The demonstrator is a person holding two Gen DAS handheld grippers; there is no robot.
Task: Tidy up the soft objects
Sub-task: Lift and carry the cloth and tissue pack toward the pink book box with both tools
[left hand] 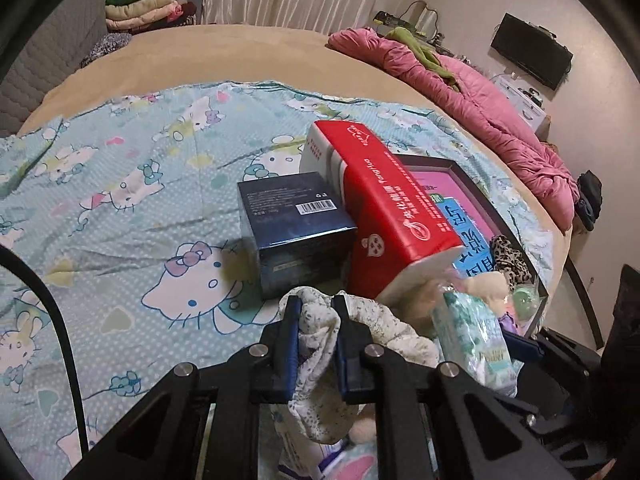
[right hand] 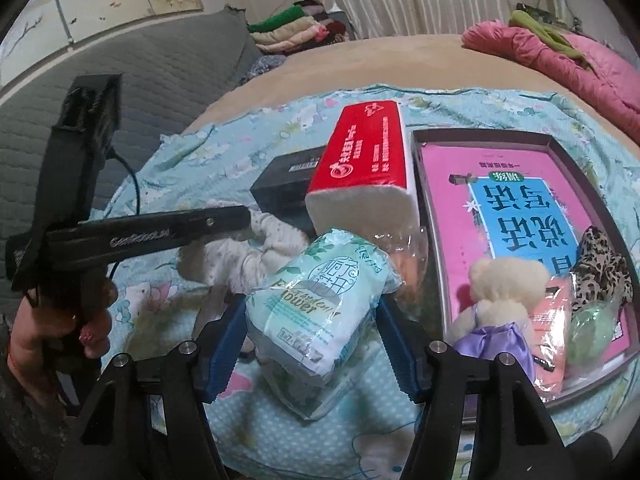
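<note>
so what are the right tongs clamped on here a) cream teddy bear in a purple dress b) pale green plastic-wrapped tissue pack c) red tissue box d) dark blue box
b: in the right wrist view the right tongs have their blue pads pressed on both sides of the pale green plastic-wrapped tissue pack.

The sheet (left hand: 120,208) was pale blue with cartoon cats. The tissue pack (right hand: 360,160) was red and white; the box (left hand: 294,232) dark blue; the quilt (left hand: 492,116) pink; the scarf (right hand: 600,268) leopard-spotted.
</note>
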